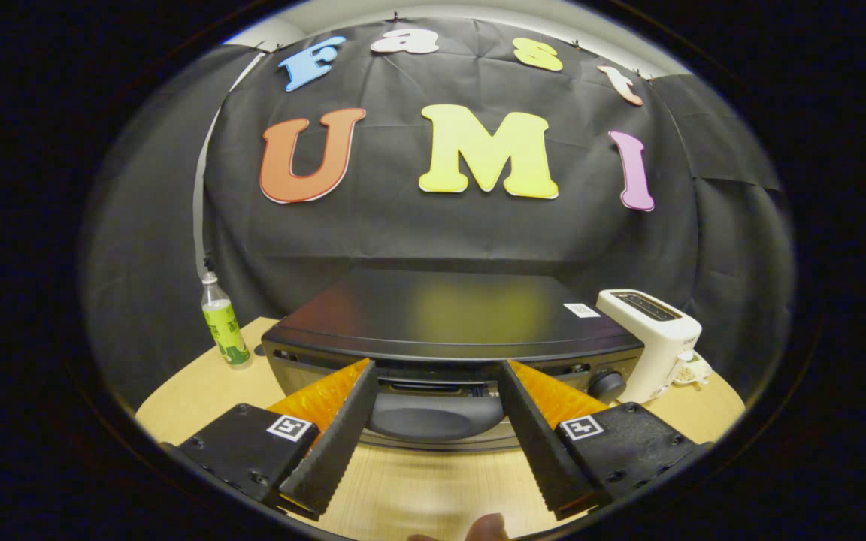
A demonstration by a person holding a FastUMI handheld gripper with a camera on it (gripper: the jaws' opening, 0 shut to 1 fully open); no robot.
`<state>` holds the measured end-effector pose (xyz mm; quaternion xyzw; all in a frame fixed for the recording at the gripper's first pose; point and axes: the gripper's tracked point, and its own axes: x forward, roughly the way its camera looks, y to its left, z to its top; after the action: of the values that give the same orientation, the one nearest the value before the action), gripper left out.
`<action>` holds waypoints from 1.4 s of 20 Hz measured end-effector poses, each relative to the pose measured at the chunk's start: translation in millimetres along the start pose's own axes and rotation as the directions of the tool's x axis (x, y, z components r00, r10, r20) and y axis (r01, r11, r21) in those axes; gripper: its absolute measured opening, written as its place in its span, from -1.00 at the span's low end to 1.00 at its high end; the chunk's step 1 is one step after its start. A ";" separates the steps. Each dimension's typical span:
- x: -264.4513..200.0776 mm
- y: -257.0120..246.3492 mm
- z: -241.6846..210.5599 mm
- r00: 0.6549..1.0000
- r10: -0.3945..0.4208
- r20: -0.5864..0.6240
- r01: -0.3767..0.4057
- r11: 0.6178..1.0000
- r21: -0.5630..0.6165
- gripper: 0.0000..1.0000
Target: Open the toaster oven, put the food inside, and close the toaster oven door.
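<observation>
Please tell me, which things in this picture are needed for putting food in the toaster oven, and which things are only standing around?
For the job:
- toaster oven, just ahead of the fingers
- its door handle, between the fingertips
- gripper, fingers open, holding nothing

Standing around:
- green bottle, beside the oven
- white toaster, on its other side
- wooden table

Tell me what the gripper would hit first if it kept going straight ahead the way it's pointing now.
Most likely the front of the toaster oven: the open gripper points at its door handle, which sits between the fingers. Depth is hard to judge here.
</observation>
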<state>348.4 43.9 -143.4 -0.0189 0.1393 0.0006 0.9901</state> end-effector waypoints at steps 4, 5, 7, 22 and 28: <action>-22.9 -1.8 -14.9 1.000 0.001 -0.024 -0.001 1.000 -0.013 1.00; -29.4 -3.0 -19.3 1.000 0.002 -0.030 -0.002 1.000 -0.023 1.00; -39.5 -2.0 -29.7 0.999 -0.007 -0.045 0.005 0.999 -0.047 1.00; -86.8 -1.2 -115.0 0.962 0.080 -0.262 -0.095 0.995 -0.044 1.00; -88.6 1.2 -142.1 0.924 0.101 -0.369 -0.108 0.994 0.001 1.00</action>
<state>224.1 40.0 -255.5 -0.0206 0.3233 0.0511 0.9447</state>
